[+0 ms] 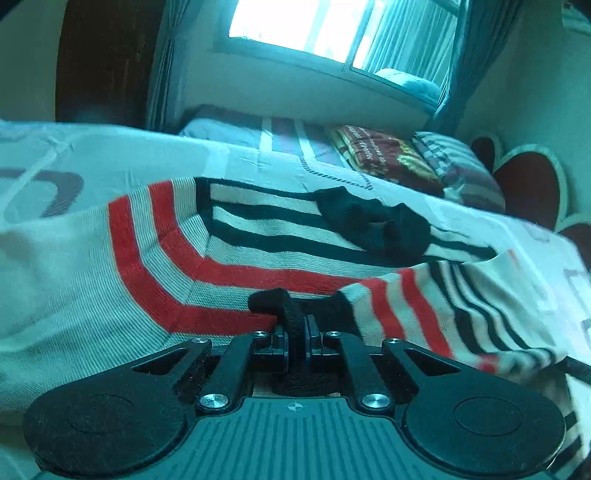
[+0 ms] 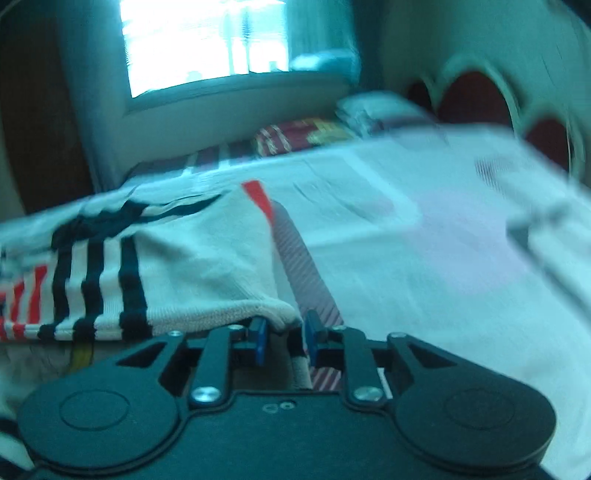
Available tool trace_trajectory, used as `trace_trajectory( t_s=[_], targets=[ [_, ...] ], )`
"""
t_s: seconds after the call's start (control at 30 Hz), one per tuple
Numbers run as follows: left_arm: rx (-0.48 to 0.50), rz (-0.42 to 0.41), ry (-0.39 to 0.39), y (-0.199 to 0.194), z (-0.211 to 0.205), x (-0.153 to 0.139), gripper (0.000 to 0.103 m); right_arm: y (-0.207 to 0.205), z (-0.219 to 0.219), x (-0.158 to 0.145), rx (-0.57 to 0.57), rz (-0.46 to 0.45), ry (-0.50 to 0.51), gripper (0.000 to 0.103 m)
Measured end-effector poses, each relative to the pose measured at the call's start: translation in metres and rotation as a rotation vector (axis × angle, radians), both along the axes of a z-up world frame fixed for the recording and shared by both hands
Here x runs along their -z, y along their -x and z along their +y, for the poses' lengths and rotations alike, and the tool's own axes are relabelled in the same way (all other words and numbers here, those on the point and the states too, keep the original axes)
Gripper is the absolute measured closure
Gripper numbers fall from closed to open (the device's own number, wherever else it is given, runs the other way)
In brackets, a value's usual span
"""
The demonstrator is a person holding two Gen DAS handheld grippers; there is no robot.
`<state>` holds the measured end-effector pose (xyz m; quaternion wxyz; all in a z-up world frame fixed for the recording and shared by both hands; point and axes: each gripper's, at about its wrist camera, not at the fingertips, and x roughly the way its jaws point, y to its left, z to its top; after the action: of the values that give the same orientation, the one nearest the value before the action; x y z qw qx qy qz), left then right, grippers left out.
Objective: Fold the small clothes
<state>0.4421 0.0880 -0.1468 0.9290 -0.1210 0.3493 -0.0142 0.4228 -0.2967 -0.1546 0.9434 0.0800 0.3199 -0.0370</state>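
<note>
A cream knitted sweater (image 1: 92,280) with red and black stripes lies spread on the bed. Its black collar (image 1: 373,225) faces the far side. In the left wrist view my left gripper (image 1: 297,328) is shut on a black ribbed edge of the sweater at its near side. A striped part of the sweater (image 1: 436,310) is folded over to the right of the jaws. In the blurred right wrist view my right gripper (image 2: 284,334) has its blue pads (image 2: 260,338) shut on the cream hem of the sweater (image 2: 192,266), which hangs lifted to its left.
The pale printed bed sheet (image 2: 424,258) stretches to the right of the sweater. At the bed's far end lie a maroon folded blanket (image 1: 384,155) and a pillow (image 1: 461,166), next to a red scalloped headboard (image 1: 528,181). A bright window (image 1: 295,26) is behind.
</note>
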Motion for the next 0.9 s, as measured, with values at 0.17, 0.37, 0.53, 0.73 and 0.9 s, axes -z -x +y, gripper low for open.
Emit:
trace_trajectory(
  t_s=[0.17, 0.37, 0.53, 0.73, 0.9],
  targets=[
    [0.011, 0.006, -0.029, 0.002, -0.003, 0.001, 0.096, 0.014, 0.001, -0.011, -0.089, -0.013, 0.048, 0.075],
    [-0.027, -0.008, -0.004, 0.005, -0.005, 0.002, 0.096, -0.008, -0.020, -0.050, -0.220, -0.202, 0.002, 0.062],
    [-0.067, -0.024, 0.006, 0.011, -0.008, 0.005, 0.096, -0.085, -0.051, -0.043, -0.233, -0.138, -0.183, 0.061],
    [-0.143, -0.021, 0.089, 0.012, -0.005, 0.009, 0.096, -0.146, -0.068, -0.013, -0.229, -0.012, -0.374, 0.062],
    [-0.164, -0.043, 0.080, 0.017, -0.009, 0.008, 0.096, -0.162, -0.065, 0.002, -0.282, 0.036, -0.395, 0.093]
  ],
)
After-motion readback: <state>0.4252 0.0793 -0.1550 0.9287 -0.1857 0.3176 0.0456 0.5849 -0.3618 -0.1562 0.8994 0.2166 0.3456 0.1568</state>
